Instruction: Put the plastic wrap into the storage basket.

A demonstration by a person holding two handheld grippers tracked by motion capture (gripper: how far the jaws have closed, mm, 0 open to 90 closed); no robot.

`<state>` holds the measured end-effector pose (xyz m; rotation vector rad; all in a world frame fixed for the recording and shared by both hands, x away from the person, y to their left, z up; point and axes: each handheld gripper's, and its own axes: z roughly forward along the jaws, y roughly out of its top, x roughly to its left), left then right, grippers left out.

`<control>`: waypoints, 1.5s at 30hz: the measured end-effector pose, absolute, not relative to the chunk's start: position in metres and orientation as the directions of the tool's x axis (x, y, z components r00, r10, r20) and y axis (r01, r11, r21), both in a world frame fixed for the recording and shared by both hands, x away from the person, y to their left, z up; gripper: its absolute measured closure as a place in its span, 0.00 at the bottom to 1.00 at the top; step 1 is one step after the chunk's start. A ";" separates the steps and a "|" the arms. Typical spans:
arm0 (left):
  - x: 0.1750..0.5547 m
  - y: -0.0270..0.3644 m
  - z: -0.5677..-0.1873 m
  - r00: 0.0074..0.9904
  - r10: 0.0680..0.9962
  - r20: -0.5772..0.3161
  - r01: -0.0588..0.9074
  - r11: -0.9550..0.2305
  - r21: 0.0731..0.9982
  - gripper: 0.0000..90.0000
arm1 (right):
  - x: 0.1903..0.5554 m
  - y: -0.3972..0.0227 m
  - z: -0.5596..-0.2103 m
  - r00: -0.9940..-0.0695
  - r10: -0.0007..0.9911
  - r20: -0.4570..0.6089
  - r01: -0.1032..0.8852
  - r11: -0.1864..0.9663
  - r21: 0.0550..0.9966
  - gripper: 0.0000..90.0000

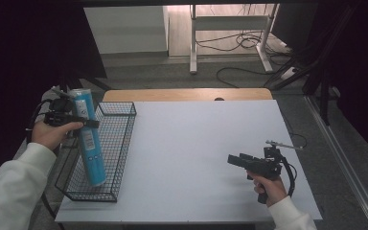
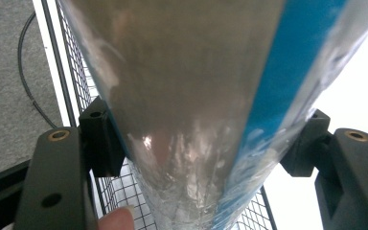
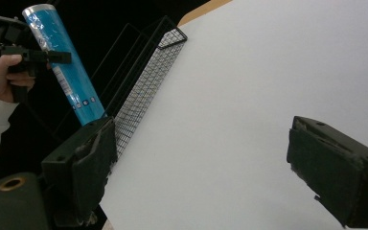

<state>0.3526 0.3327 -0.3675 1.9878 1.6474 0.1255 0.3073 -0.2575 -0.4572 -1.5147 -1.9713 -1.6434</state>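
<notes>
A tall blue tube [image 1: 88, 136] stands tilted in the black wire basket [image 1: 120, 143] at the table's left edge, its lower end inside the basket. My left gripper [image 1: 84, 122] is shut on the tube's upper part. In the left gripper view the silver and blue tube [image 2: 196, 96] sits squeezed between both jaws. My right gripper [image 1: 237, 160] hovers over the white table [image 1: 196, 139] at the front right, open with nothing between its jaws. The right gripper view shows the blue tube [image 3: 67, 72], the basket [image 3: 148, 81] and the other hand far off.
The wire basket runs along the table's left side, its mesh floor [image 2: 124, 191] visible below the tube. Beyond the table's wooden far edge [image 1: 187, 94] are a white desk frame [image 1: 230, 28] and cables on the floor [image 1: 249, 43].
</notes>
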 end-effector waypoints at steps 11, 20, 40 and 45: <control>0.348 0.328 -0.365 0.271 0.933 -0.239 0.890 -0.148 0.431 0.35 | 0.308 -0.259 -0.458 -0.464 0.574 0.675 0.764 -0.127 0.633 0.12; 0.363 0.326 -0.381 0.242 0.936 -0.255 0.906 -0.123 0.405 0.35 | 0.310 -0.258 -0.459 -0.461 0.572 0.678 0.766 -0.128 0.629 0.12; 0.426 0.314 -0.441 0.127 0.949 -0.288 0.938 -0.021 0.347 0.35 | 0.310 -0.258 -0.460 -0.456 0.587 0.669 0.763 -0.129 0.633 0.12; 0.434 0.315 -0.451 0.108 0.953 -0.282 0.946 -0.011 0.325 0.35 | 0.312 -0.258 -0.461 -0.450 0.589 0.671 0.767 -0.130 0.628 0.12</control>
